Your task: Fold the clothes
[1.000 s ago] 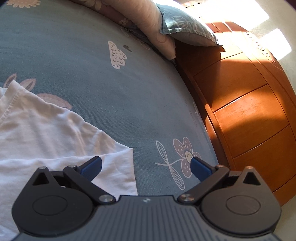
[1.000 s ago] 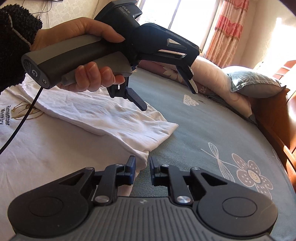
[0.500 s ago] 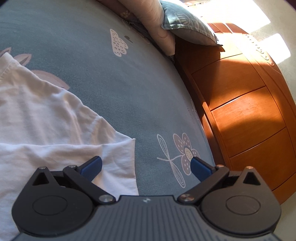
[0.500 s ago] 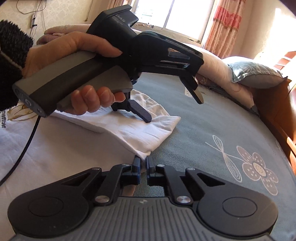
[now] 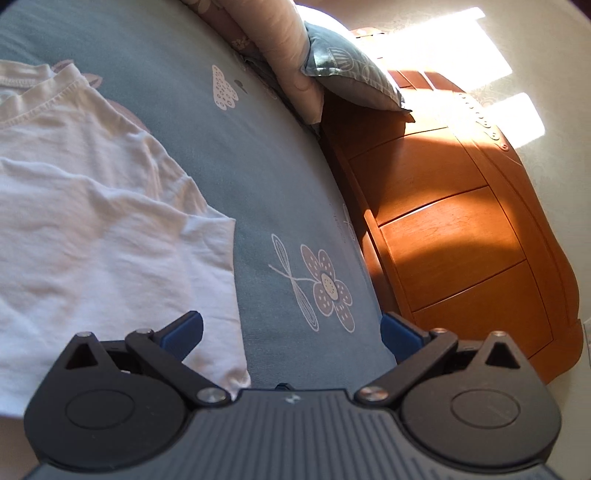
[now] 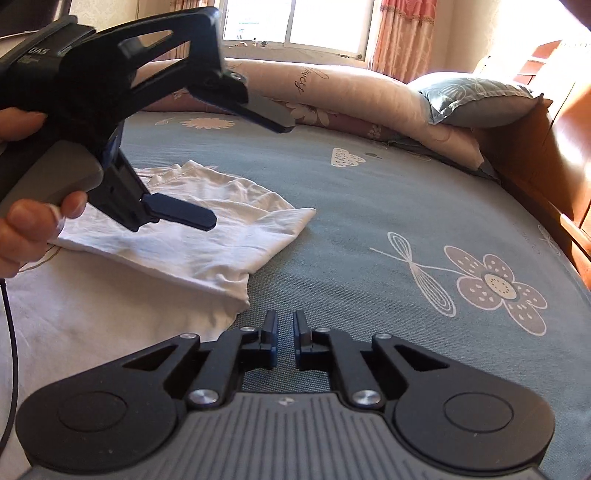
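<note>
A white T-shirt [image 5: 92,221] lies on the blue-grey flowered bed sheet [image 5: 280,184], one flap folded over its body. In the right wrist view the T-shirt [image 6: 207,240] ends in a folded corner just left of my right gripper [image 6: 284,332]. That gripper's jaws are opening from a narrow gap, with only bare sheet [image 6: 369,206] between them. My left gripper [image 6: 243,173], held in a hand [image 6: 26,221], hovers above the shirt with its jaws wide apart. From its own camera the left gripper [image 5: 291,328] stands open and empty, its left finger [image 5: 184,328] over the shirt's edge.
Rolled bedding [image 6: 332,88] and a grey-blue pillow [image 6: 476,99] line the far side of the bed. A wooden bed frame [image 5: 454,229] runs along the right edge. A window with curtains [image 6: 402,33] is behind. A black cable [image 6: 9,332] hangs at left.
The left gripper swung up and leftward in the right wrist view, still open. The right gripper's jaws closed to nearly touching, then parted a little, and it slid off the shirt's corner onto the sheet.
</note>
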Demonstrator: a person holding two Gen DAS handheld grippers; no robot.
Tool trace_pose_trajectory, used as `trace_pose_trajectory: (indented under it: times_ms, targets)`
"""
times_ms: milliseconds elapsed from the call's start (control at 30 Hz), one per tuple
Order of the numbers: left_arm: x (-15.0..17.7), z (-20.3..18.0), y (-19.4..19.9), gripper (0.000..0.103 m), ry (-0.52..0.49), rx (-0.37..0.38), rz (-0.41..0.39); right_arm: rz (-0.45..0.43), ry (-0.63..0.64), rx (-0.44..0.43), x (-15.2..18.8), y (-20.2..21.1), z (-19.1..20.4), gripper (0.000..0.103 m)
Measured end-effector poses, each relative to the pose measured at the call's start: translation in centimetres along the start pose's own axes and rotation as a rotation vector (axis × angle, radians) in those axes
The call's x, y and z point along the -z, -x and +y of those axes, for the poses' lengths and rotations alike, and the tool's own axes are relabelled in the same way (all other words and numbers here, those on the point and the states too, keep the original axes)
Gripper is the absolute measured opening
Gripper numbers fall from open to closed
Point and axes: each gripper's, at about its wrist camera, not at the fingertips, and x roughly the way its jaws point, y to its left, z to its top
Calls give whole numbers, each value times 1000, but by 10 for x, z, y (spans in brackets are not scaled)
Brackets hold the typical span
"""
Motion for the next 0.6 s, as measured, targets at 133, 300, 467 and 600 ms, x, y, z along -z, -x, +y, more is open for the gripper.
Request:
trace_pose_trajectory:
  times_ms: [133,300,467,600]
  targets:
    - [8,-6,-24,102,-9,35,27,7,-19,14,2,-1,-5,10]
    - [7,-15,-39,101,5,62,61,16,-41,29,3,-3,-10,11]
    - [13,-18,8,101,-41,57,18,-4,-80,18,2,2,-18,21]
    - [16,0,2,102,32,22,73,-2,-90,19,2,1,-18,21]
